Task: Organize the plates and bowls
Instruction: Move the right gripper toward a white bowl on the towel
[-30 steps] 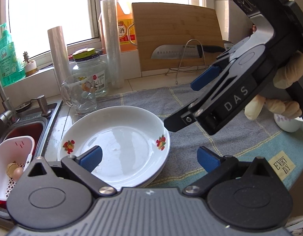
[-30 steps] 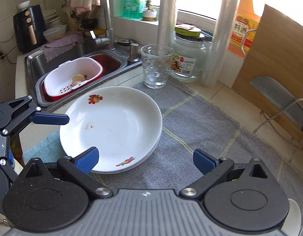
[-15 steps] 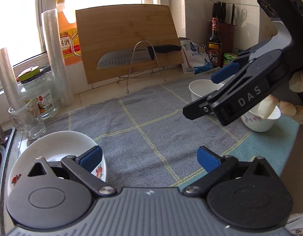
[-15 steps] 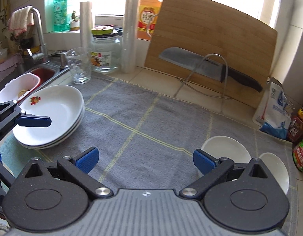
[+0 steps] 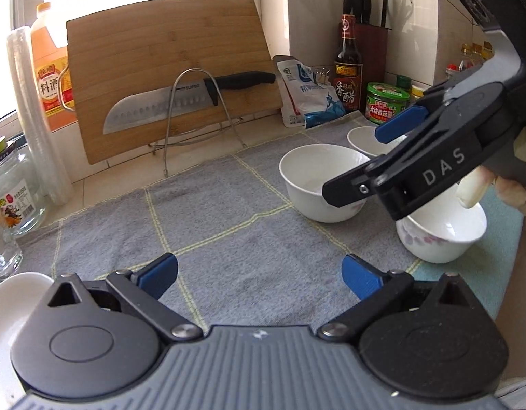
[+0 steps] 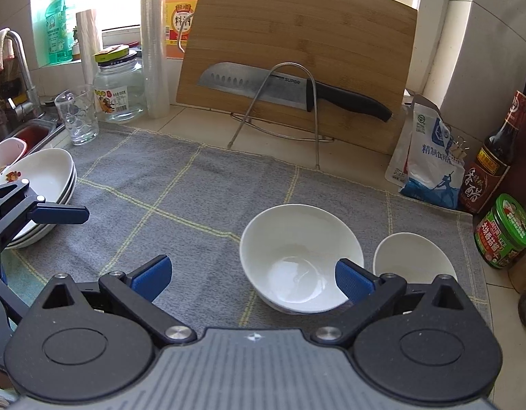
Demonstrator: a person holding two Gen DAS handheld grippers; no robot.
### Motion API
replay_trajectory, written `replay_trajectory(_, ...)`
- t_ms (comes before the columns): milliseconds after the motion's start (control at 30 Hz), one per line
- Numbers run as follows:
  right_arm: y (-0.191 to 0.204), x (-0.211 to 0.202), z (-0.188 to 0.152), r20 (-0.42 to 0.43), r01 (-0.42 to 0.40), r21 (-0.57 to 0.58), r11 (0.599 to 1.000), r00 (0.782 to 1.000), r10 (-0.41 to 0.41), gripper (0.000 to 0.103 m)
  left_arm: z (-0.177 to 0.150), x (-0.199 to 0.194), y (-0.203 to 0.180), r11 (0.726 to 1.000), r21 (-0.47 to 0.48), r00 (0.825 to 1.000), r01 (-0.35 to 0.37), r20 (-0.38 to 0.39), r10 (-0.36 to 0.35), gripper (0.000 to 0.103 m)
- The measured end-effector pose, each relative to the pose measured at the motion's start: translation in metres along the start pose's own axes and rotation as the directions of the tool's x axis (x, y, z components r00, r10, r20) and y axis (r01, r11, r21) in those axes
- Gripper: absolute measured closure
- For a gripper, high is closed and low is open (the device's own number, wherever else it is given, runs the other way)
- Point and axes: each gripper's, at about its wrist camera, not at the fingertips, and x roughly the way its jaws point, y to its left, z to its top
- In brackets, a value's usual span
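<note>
Bowls: three white bowls on the right of the grey towel (image 6: 194,205); nearest one (image 6: 299,259) sits just ahead of the right gripper (image 6: 252,275), another bowl (image 6: 413,256) beside it, a flowered bowl (image 5: 444,235) nearer
Plates: stacked (image 6: 47,177) at far left by the sink
Change: both views have swung from the plates to the bowls, so plates look done and bowls come next
Right gripper: wide, empty
Left gripper (image 5: 259,275): wide, empty, over bare towel on the desk

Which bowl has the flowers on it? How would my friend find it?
Start at the grey dish towel on the counter, where three white bowls sit at its right end. The flowered bowl is nearest the counter's front edge, under the right gripper. Only it has pink flowers outside.
</note>
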Motion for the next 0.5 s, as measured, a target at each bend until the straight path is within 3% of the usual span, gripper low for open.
replay_trajectory(500,-0.070,0.037,0.011,-0.036,-0.136,0.032,0.990,0.990,0.137,0.005,0.026,0.070,-0.026,0.990,0.055,0.991,0.131,0.007,-0.131,0.003)
